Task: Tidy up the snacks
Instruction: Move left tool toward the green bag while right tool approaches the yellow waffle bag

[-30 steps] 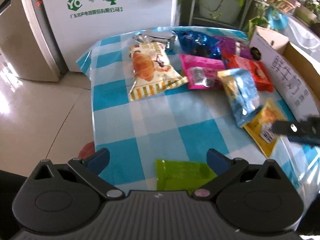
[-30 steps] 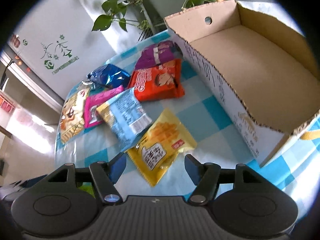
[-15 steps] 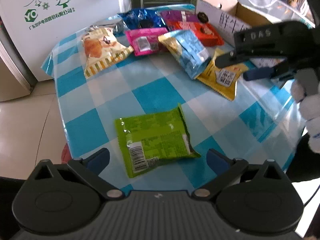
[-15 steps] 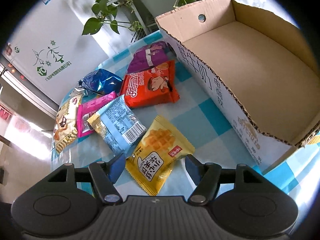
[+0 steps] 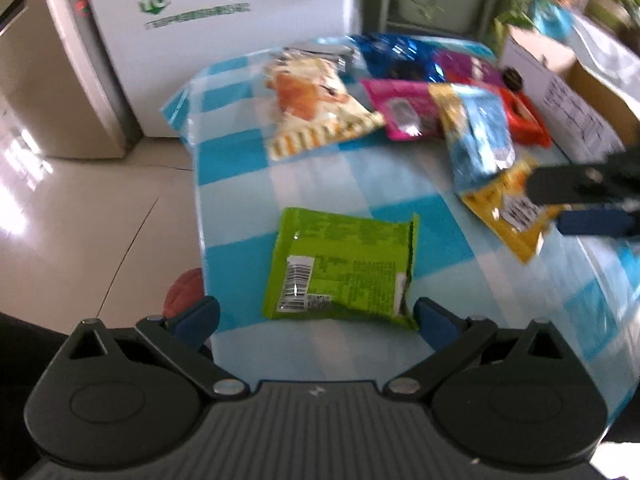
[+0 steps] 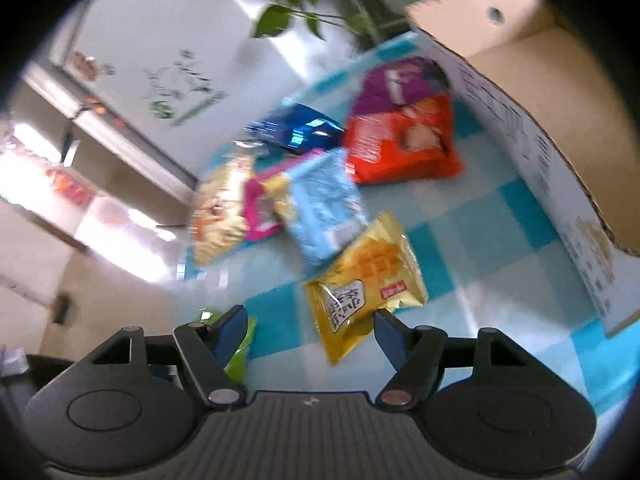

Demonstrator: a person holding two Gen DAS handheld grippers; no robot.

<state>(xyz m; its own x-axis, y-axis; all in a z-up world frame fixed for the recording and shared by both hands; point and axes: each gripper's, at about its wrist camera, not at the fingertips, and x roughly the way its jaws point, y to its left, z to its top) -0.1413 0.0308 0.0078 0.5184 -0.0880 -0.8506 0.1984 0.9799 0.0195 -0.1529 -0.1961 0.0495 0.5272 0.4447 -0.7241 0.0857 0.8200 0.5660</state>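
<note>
A green snack packet [image 5: 344,268] lies flat near the table's front edge, just ahead of my left gripper [image 5: 316,318], which is open with nothing between its fingers. A yellow waffle packet [image 6: 368,280] lies in front of my right gripper [image 6: 310,330], whose jaws are opening; the packet's near corner reaches in beside the right finger without being pressed. In the left wrist view the right gripper [image 5: 548,206] hovers over the yellow packet [image 5: 508,208]. An open cardboard box [image 6: 560,100] stands empty on the right.
On the blue-checked table [image 5: 360,184], further back, lie a cream bag [image 5: 312,104], pink [image 5: 404,108], light blue [image 5: 480,136], red [image 6: 400,144], purple [image 6: 400,80] and blue foil [image 6: 296,132] packets. A white cabinet [image 5: 220,40] and plants [image 6: 296,20] stand behind.
The right gripper's jaws have spread wider and it has tipped, with the yellow packet now closer to its fingers. The left view has swung about; the green packet now lies just ahead of its fingers.
</note>
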